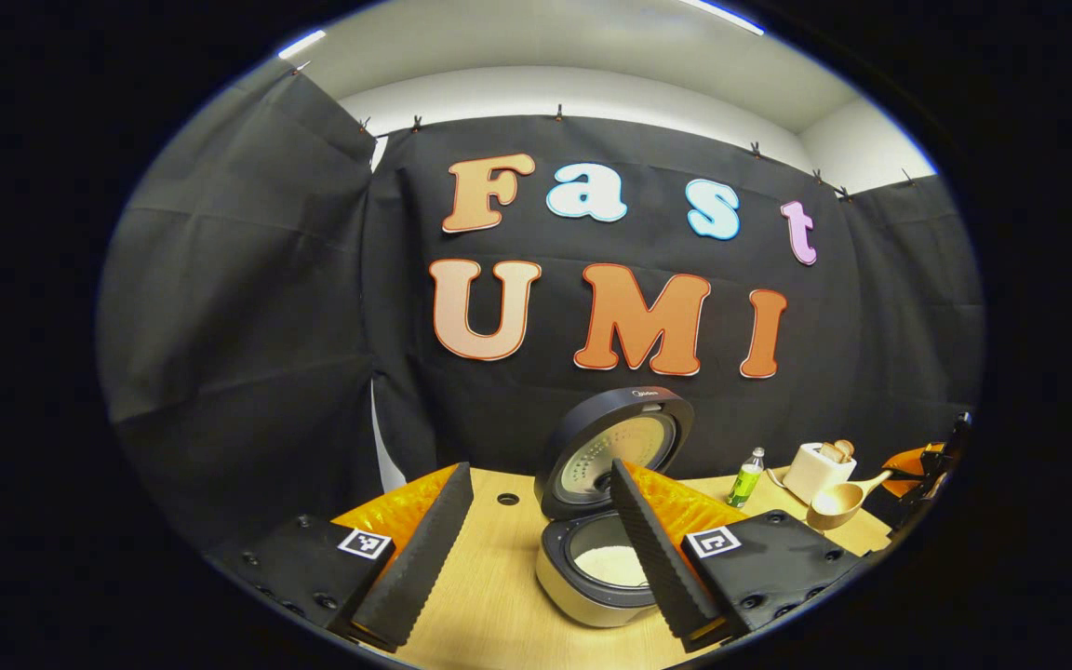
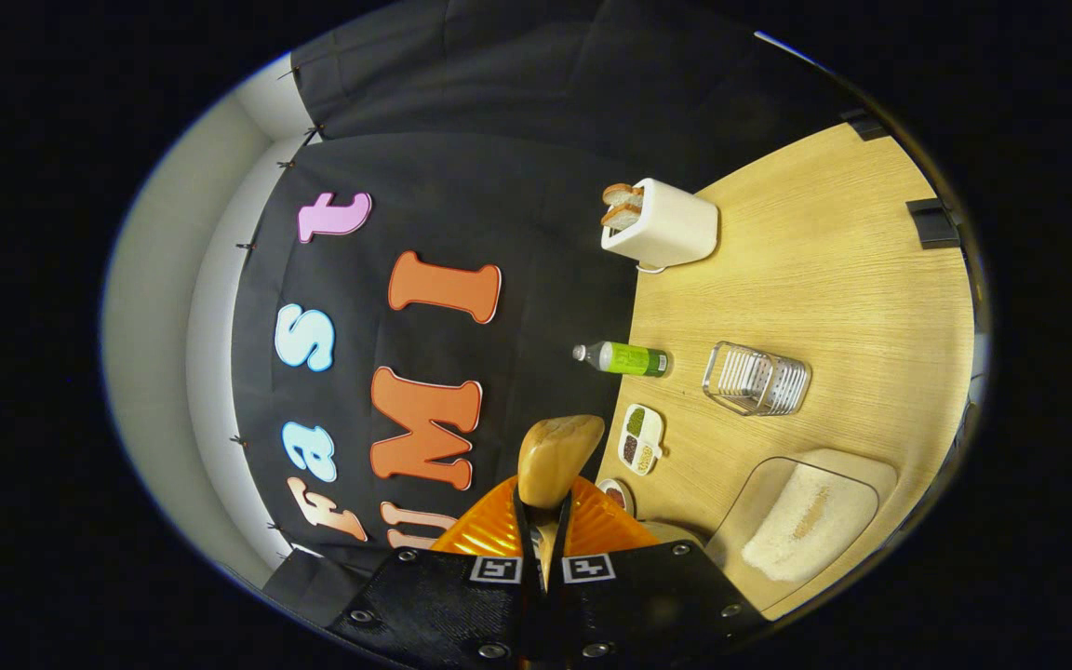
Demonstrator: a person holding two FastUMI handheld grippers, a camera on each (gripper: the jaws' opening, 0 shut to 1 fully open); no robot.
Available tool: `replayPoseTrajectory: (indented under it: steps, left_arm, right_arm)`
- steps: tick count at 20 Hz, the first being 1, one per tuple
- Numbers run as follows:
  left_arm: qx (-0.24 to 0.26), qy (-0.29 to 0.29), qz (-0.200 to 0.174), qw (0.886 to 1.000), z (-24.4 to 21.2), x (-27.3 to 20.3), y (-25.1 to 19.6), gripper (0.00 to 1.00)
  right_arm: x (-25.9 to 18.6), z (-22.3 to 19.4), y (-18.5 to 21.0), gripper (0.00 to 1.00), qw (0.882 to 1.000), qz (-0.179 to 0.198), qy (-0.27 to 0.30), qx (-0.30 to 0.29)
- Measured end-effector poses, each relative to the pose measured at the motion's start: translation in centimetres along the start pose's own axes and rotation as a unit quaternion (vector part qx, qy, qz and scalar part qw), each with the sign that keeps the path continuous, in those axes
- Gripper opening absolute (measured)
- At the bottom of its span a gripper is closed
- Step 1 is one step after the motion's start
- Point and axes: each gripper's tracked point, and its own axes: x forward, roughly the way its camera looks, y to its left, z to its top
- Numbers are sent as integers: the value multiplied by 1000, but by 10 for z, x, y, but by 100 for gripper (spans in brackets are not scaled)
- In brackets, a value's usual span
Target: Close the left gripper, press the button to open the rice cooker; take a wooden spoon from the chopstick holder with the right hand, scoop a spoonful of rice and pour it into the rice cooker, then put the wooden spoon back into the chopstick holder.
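The rice cooker [image 1: 562,584] stands open on the wooden table, its lid [image 1: 634,419] tipped up and white rice [image 1: 609,564] in the pot. My left gripper [image 1: 540,465] is open just in front of it, with nothing between the fingers. My right gripper [image 2: 542,521] is shut on the handle of the wooden spoon [image 2: 559,456], whose bowl points away from the camera; its contents are hidden. In the left gripper view the spoon [image 1: 836,502] hangs right of the cooker, held by the right gripper [image 1: 925,467]. The wire chopstick holder [image 2: 757,379] stands on the table.
A clear tray of rice [image 2: 810,516] lies near the table edge. A white toaster [image 2: 662,226] with bread, a green bottle [image 2: 624,357] and a small divided dish of grains [image 2: 640,439] stand along the back. A small bowl [image 2: 617,494] peeks beside the gripper.
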Motion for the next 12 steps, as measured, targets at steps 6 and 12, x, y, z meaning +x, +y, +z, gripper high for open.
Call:
replayPoseTrajectory:
  steps: [6, 12]
  left_arm:
    - [-3, 3, -1, 1000, -8, 7, 1, 99]
    - [-8, 10, 5, 1000, -15, 16, 17, 97]
  right_arm:
    - [36, -23, 43, 1, 999, 16, 16, -25]
    - [69, -56, 84, 1, 998, 41, 33, -42]
